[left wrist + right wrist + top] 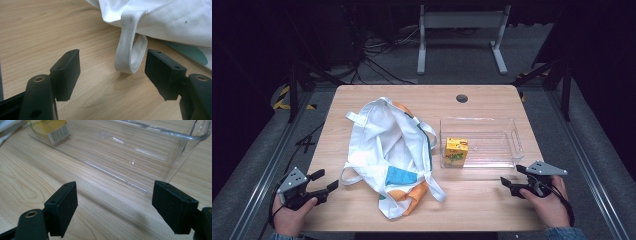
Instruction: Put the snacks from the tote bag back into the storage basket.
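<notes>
A white cloth tote bag (389, 150) with teal and orange patches lies crumpled on the wooden table (482, 200), left of centre. A clear plastic bin (504, 162) sits to its right, with a yellow carton (456, 151) standing in the bin's left end. My left gripper (324, 181) rests open at the table's front left corner; in the left gripper view a white strap loop (130, 53) of the bag (170, 17) lies just ahead of the open jaws. My right gripper (513, 176) is open at the front right, facing the bin's near wall (140, 152); the carton (51, 128) shows top left.
A round cable hole (462, 98) marks the table's far edge. Behind the table stand a white metal frame (460, 30) and loose cables on the floor. Bare wood lies along the front edge between the bag and my right hand.
</notes>
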`<act>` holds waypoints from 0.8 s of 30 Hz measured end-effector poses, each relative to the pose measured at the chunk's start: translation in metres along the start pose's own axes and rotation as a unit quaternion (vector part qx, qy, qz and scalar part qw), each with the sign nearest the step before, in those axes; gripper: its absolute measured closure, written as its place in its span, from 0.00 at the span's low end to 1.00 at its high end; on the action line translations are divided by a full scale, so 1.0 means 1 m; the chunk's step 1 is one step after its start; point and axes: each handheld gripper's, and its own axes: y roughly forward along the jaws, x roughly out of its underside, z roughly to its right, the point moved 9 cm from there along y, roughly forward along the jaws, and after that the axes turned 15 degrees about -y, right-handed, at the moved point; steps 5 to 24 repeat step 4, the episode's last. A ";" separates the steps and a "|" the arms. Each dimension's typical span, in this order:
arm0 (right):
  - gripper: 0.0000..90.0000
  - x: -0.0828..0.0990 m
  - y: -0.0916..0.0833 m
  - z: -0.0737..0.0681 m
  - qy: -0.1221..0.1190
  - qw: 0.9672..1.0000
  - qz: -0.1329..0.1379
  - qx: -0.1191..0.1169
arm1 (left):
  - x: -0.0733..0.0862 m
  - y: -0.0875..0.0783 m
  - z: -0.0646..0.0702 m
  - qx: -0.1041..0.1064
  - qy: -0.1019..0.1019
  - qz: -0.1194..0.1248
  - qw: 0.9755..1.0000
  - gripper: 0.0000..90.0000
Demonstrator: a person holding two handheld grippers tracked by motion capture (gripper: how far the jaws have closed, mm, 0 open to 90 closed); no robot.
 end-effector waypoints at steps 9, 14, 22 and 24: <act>0.24 0.000 0.001 0.001 0.003 1.000 -0.001 0.002 | 0.000 0.000 -0.001 -0.003 -0.005 0.001 1.000 0.33; 0.24 0.000 0.001 0.001 0.003 1.000 -0.001 0.002 | 0.000 0.000 -0.001 -0.003 -0.005 0.001 1.000 0.33; 0.24 0.000 0.001 0.001 0.003 1.000 -0.001 0.002 | 0.000 0.000 -0.001 -0.003 -0.005 0.001 1.000 0.33; 0.24 0.000 0.001 0.001 0.003 1.000 -0.001 0.002 | 0.000 0.000 -0.001 -0.003 -0.005 0.001 1.000 0.33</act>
